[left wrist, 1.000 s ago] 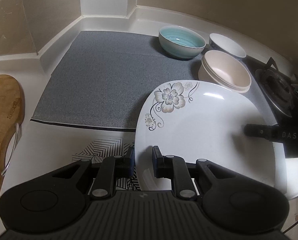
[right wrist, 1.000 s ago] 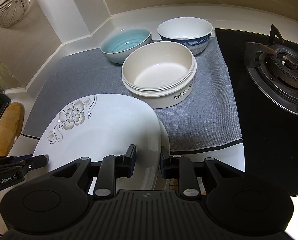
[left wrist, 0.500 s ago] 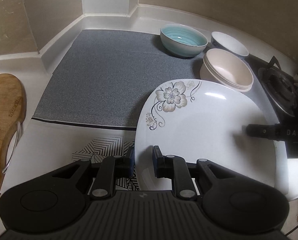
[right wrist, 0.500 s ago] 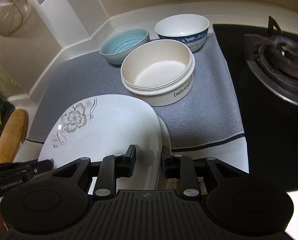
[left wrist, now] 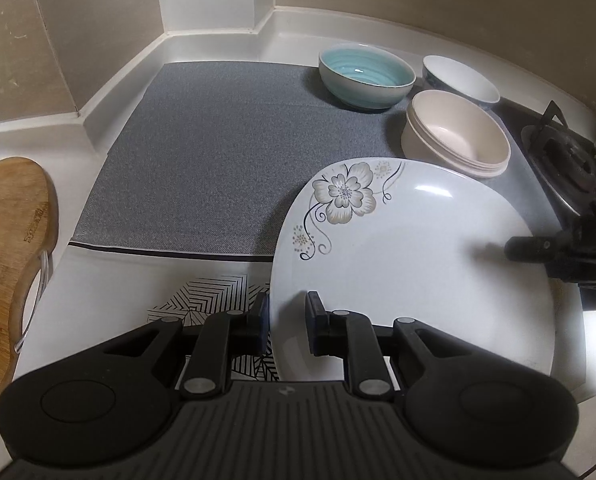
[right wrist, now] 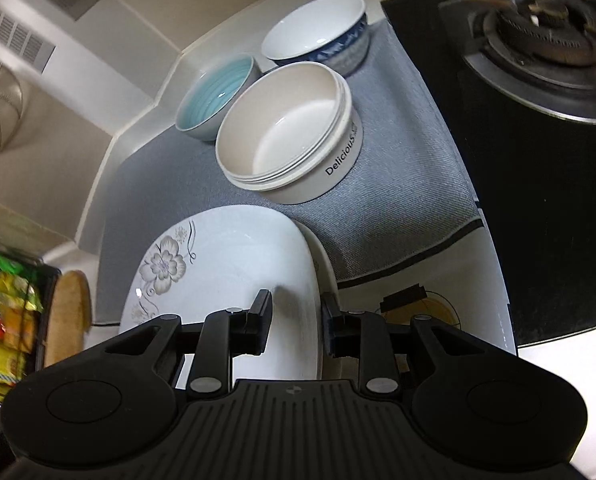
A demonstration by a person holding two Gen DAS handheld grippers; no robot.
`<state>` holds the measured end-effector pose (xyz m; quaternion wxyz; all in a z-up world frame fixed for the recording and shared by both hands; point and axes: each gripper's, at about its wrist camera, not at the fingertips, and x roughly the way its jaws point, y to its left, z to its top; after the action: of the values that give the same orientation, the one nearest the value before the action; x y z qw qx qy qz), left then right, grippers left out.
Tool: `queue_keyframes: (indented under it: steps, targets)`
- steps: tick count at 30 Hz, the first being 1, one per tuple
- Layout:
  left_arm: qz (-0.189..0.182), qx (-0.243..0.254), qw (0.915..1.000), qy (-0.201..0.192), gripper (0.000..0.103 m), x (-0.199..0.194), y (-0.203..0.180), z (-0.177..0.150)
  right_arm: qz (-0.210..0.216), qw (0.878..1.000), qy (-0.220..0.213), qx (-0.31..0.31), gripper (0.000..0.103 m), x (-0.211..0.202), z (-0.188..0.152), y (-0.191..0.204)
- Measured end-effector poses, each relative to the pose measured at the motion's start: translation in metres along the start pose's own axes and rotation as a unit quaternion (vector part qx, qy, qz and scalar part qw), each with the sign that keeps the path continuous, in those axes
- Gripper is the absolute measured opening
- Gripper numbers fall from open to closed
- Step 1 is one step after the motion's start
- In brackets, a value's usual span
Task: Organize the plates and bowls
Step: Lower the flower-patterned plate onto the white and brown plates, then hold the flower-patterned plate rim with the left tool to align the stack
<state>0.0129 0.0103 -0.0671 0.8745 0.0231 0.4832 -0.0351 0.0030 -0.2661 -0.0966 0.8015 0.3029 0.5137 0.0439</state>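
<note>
A white square plate (left wrist: pixel 410 264) with a grey flower print is held between both grippers at the front edge of the grey mat (left wrist: pixel 201 152). My left gripper (left wrist: pixel 287 320) is shut on its left rim. My right gripper (right wrist: pixel 298 316) is shut on the opposite rim, and its finger (left wrist: pixel 534 246) shows in the left wrist view. In the right wrist view the plate (right wrist: pixel 225 280) has a second white rim (right wrist: pixel 326 268) just under its right edge. Behind stand a teal bowl (left wrist: pixel 366 76), a white and blue bowl (left wrist: pixel 462 80) and a stack of cream bowls (left wrist: pixel 458 136).
A gas stove (right wrist: pixel 538 32) on a black hob lies right of the mat. A wooden cutting board (left wrist: pixel 5 264) rests at the left. A black-and-white patterned sheet (left wrist: pixel 205 300) lies under the plate's left edge. Walls close in behind the bowls.
The right wrist view has rolled, so the bowls and stove now slant across it, and the left gripper has left that view. Both grippers keep their hold on the plate.
</note>
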Motion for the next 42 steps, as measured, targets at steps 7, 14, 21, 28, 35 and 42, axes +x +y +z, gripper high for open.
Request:
queue_keyframes:
  steps: [7,14,21,28,35,42]
  targets:
    - [0.006,0.003,1.0,0.003,0.02,-0.001,-0.003,0.001,0.008,1.0,0.01,0.012,0.029,-0.003,0.005,-0.003]
    - [0.008,0.005,0.9999,0.005,0.02,-0.001,-0.004,0.001,0.004,1.0,0.0,-0.001,0.029,-0.011,0.005,-0.002]
    - [-0.002,0.004,1.0,-0.008,0.021,-0.01,0.001,0.005,0.002,1.0,-0.013,-0.02,0.029,-0.021,0.001,0.001]
    - [0.001,0.013,0.9999,0.001,0.014,-0.008,0.0,0.002,-0.011,0.999,-0.012,-0.043,0.029,-0.021,-0.012,-0.001]
    - [0.004,0.018,0.9998,0.005,0.014,-0.009,-0.004,-0.001,-0.02,0.997,-0.002,-0.068,0.03,-0.015,-0.024,0.002]
    - [-0.006,0.019,0.9997,0.011,0.014,-0.009,-0.002,0.001,-0.022,0.997,0.002,-0.078,0.03,-0.011,-0.029,0.001]
